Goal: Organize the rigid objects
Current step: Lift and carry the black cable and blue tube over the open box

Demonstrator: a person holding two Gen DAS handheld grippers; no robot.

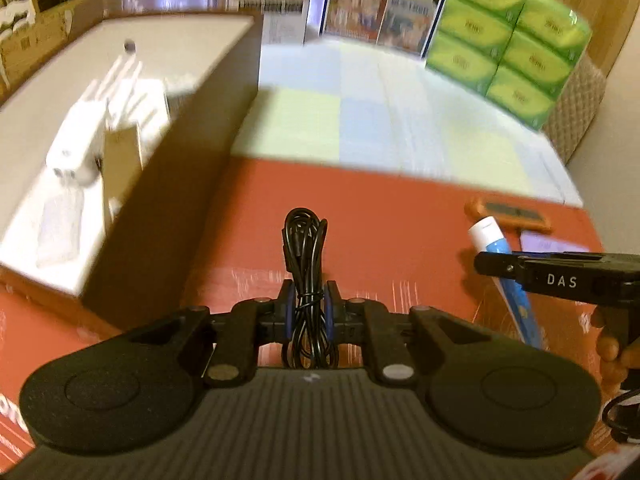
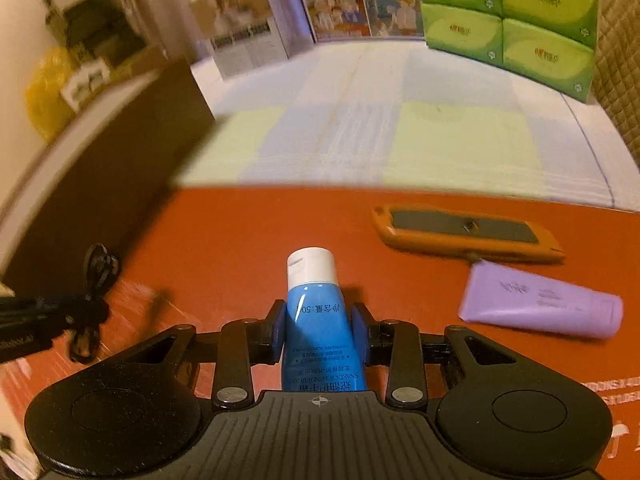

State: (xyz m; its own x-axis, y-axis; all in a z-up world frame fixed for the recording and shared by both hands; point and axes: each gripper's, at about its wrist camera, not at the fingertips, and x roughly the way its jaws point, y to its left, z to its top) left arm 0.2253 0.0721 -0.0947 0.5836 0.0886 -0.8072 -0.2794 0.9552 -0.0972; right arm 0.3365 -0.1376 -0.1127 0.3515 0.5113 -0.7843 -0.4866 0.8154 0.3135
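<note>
My left gripper (image 1: 307, 312) is shut on a coiled black cable (image 1: 305, 248) and holds it above the red surface (image 1: 380, 220). My right gripper (image 2: 319, 328) is shut on a blue tube with a white cap (image 2: 314, 300); it also shows at the right of the left wrist view (image 1: 494, 240). An orange utility knife (image 2: 466, 232) and a purple tube (image 2: 540, 306) lie on the red surface to the right. A white open box (image 1: 168, 56) at the left holds a white device (image 1: 80, 140).
A green stack of tissue packs (image 1: 508, 40) stands at the back right on a pale checked cloth (image 1: 400, 120). Picture boxes (image 1: 380, 4) stand at the back. The box's dark side wall (image 2: 100, 184) rises to the left.
</note>
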